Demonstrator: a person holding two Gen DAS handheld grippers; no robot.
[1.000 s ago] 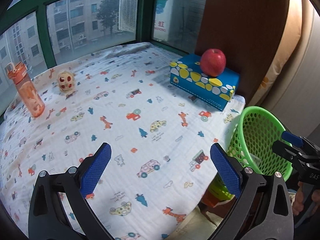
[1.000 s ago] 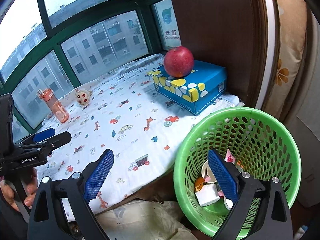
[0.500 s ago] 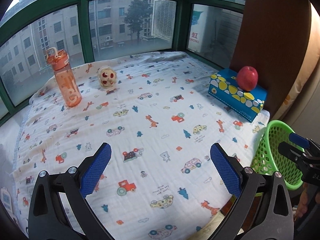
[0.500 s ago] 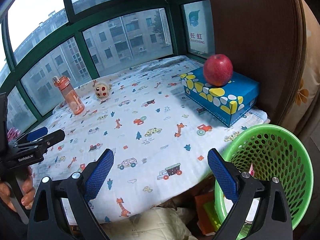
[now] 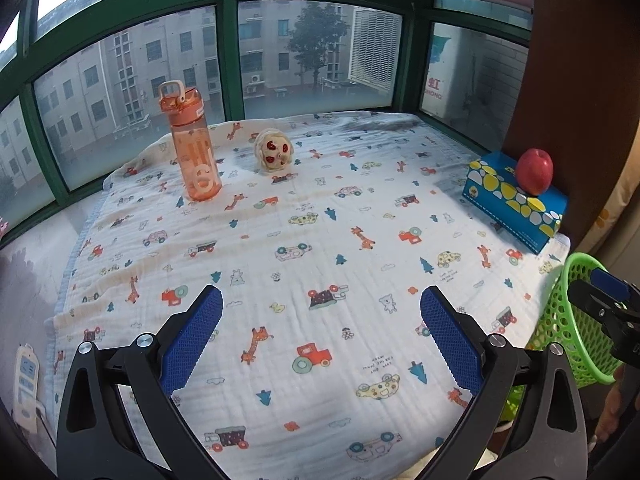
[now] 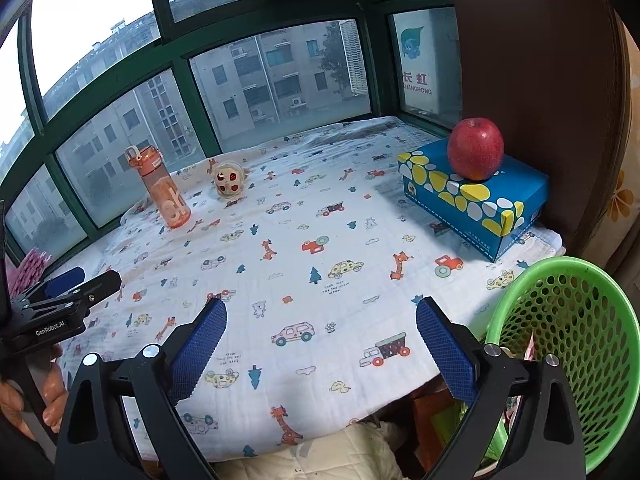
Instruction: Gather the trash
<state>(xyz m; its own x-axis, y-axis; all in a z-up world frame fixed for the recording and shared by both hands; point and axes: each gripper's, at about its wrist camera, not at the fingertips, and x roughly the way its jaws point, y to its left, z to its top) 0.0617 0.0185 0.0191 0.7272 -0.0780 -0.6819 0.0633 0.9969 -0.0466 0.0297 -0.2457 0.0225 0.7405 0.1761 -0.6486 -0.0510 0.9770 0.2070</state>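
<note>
A green mesh basket (image 6: pixel 576 344) stands at the table's right front corner, also seen as the basket (image 5: pixel 576 320) in the left wrist view; a bit of pink trash shows inside it. My left gripper (image 5: pixel 320 334) is open over the front of the patterned tablecloth (image 5: pixel 320 240), nothing between its blue pads. My right gripper (image 6: pixel 320 344) is open too, empty, with the basket just right of its right finger. Each gripper shows in the other's view: the right gripper (image 5: pixel 608 304) at the far right, the left gripper (image 6: pixel 64 284) at the far left.
An orange water bottle (image 5: pixel 194 148) and a small round toy (image 5: pixel 274 152) stand near the window. A red apple (image 6: pixel 475 149) rests on a blue tissue box (image 6: pixel 476 196) at the right. A brown panel rises behind the box. A white remote (image 5: pixel 26 380) lies at the left edge.
Both views have swung left and back from the basket, bringing the bottle and toy toward the middle. The basket slid to the right edge. Both grippers stayed open.
</note>
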